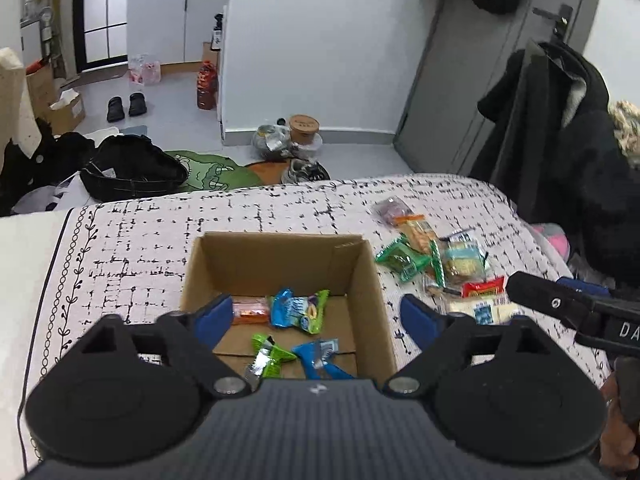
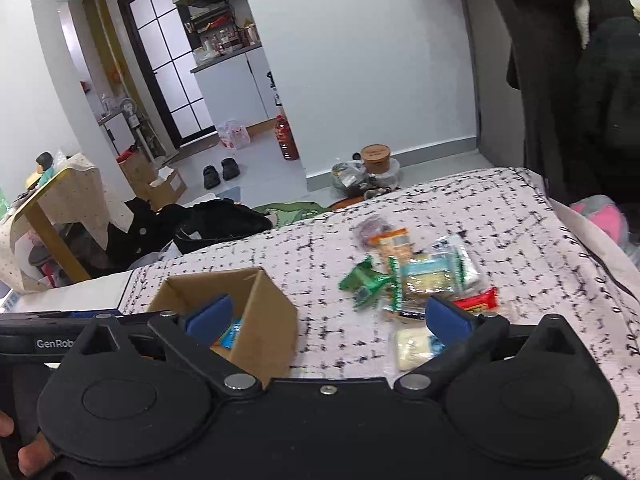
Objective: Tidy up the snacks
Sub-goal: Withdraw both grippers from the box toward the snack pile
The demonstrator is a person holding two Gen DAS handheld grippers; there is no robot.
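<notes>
Left wrist view: nearest the lens, the left gripper (image 1: 318,314) stands with its blue pads spread wide and nothing between them, poised above the open cardboard box (image 1: 372,280). The box sits on a bedspread (image 1: 140,248) patterned in black and white, with bare cloth to its left and behind it up to the far edge, where the floor drops away. Several snack packets (image 1: 298,312) lie on the box floor. Just right of the box, a loose pile of snacks (image 1: 440,256) crowds the cloth. The right gripper's finger (image 1: 552,300) reaches in from the right edge over that pile.

Right wrist view: the right gripper (image 2: 328,314) is also spread apart and empty, angled down. Its left pad overlaps the box (image 2: 272,312); its right pad sits over the snack pile (image 2: 424,276). Open bedspread (image 2: 540,280) extends right toward a dark coat (image 2: 580,80).
</notes>
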